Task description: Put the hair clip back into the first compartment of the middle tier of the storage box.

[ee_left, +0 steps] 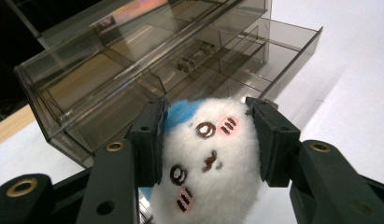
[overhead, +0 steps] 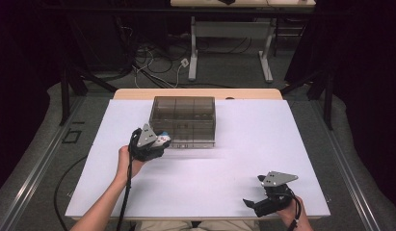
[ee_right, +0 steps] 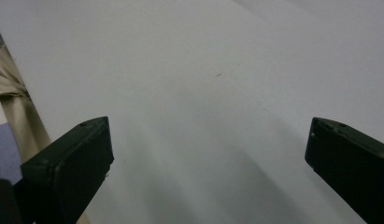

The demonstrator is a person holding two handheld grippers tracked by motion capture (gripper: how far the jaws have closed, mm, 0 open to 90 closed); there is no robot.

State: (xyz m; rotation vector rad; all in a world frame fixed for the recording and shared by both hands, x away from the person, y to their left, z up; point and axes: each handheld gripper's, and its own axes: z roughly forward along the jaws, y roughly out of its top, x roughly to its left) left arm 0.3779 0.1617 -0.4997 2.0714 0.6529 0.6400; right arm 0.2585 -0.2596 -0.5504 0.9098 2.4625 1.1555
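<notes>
– Where's the plush toy [ee_left: 206, 163]?
– Clamped between the left gripper [ee_left: 207, 140] jaws, just in front of the smoky plastic drawer box [ee_left: 87, 93], whose lower drawer stands pulled out
– The right gripper [ee_right: 208, 154]?
– Jaws wide apart, holding nothing, over the white table [ee_right: 203, 70]

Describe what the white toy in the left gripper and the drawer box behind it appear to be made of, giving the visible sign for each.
White toy: seemingly plush fabric, matt and fuzzy; its outline is fluffy, with a stitched-looking face and a blue patch.
Drawer box: probably smoky clear plastic, glossy; the dividers show through its walls, which catch reflections.
</notes>
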